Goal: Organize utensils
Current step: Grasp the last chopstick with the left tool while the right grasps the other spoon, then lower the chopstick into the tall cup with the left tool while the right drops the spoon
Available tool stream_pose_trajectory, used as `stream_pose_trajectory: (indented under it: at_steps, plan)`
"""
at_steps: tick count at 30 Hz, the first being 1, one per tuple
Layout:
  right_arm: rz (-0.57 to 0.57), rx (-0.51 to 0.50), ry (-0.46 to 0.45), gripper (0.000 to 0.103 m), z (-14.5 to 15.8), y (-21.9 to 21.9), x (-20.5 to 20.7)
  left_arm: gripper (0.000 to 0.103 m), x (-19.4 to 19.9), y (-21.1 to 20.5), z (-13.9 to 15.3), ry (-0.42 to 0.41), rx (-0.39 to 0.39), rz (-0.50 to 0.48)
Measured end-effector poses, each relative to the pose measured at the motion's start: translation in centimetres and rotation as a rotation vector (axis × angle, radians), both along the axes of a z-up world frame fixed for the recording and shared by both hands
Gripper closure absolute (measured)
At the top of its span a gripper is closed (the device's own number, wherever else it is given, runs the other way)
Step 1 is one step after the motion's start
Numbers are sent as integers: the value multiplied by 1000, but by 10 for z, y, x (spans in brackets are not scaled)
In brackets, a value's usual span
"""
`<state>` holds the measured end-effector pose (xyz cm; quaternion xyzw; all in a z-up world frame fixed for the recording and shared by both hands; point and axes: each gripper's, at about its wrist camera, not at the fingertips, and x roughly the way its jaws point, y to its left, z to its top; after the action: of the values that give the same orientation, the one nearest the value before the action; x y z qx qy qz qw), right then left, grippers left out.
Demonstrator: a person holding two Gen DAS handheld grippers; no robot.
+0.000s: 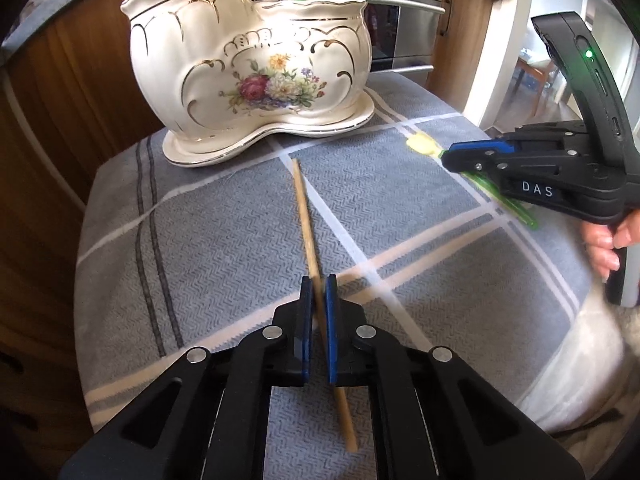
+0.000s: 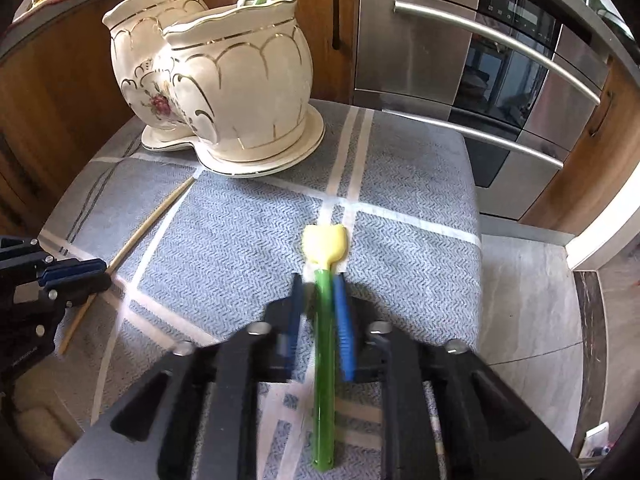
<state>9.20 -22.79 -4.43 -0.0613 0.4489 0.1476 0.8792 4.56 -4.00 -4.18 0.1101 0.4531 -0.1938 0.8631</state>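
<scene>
- Step in hand: pick-up. The left gripper (image 1: 319, 292) had its jaws clamped on a chopstick (image 1: 306, 216), which lay on the cloth (image 1: 224, 232) over the table, pointing towards the holder (image 1: 248, 64).
- The right gripper (image 2: 318, 296) straddled the green handle of a spatula (image 2: 323, 320); its jaws stood close on either side, but motion blur left it unclear whether they had gripped yet.
- Next move, as judged: lift each utensil, tilt it upright and lower it into a compartment of the holder, clear of the utensils already standing there.
- Materials: the chopstick was a thin, straight, pale wooden rod; the spatula had a translucent green plastic stem and a soft-looking yellow head.
- The holder was glossy cream ceramic, two-lobed with scalloped rims, gilt lines and a floral print, on a matching saucer.
- The cloth was grey herringbone weave with pale stripes.
</scene>
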Motion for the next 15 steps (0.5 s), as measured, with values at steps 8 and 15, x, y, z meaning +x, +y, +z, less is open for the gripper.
stream_pose_trajectory:
  at_steps: [8, 15]
  plan:
    - [-31, 86, -99, 94, 23, -13, -17, 98, -3, 7, 11, -46, -43, -32]
    - [-30, 144, -232, 94, 60, -20, -37, 98, -14, 10, 43, -156, -68, -81]
